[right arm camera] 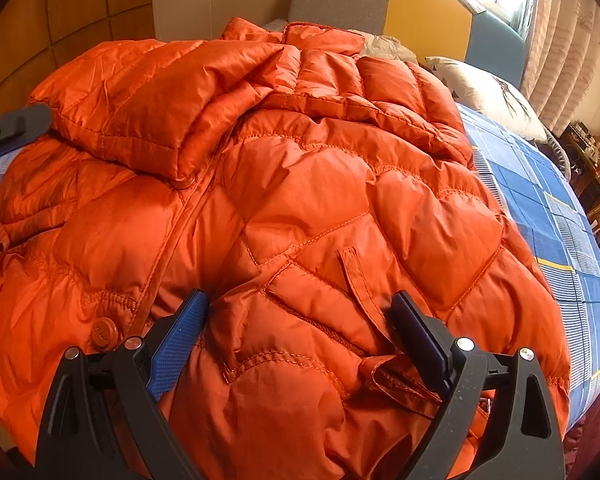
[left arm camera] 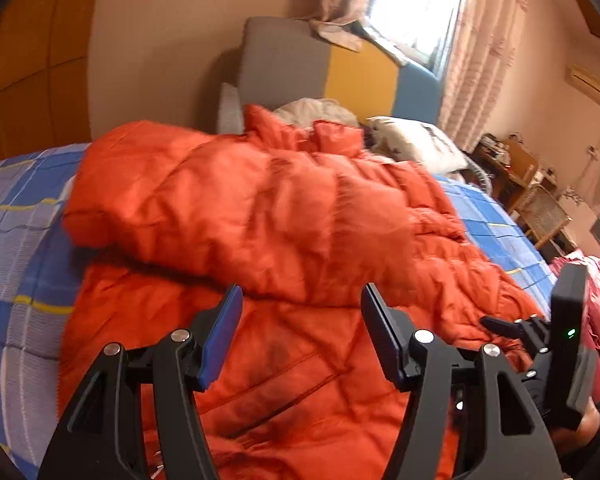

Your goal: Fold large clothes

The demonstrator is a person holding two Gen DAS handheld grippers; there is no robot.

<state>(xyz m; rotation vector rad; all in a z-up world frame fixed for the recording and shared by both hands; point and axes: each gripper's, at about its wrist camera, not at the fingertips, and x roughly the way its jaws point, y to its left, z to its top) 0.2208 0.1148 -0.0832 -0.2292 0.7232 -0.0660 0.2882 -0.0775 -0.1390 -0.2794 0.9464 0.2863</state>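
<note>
- The blue plaid bedsheet (left arm camera: pixel 16 248) covers the bed at the left edge of the left wrist view and shows again on the right side of the right wrist view.
- The orange down jacket (left arm camera: pixel 260 208) lies spread across the bed, one sleeve (right arm camera: pixel 148 108) folded over its chest.
- The left gripper (left arm camera: pixel 300 312) hangs just above the jacket's lower part, jaws spread apart and holding nothing.
- The right gripper (right arm camera: pixel 300 312) sits low over the jacket front beside a zipped pocket (right arm camera: pixel 320 324), jaws released, fabric bulging between the fingers but not pinched.
- A pale pillow (left arm camera: pixel 416 140) rests near the grey, yellow and blue headboard (left arm camera: pixel 340 68).
- A wicker chair (left arm camera: pixel 544 212) stands beyond the bed's right side.
</note>
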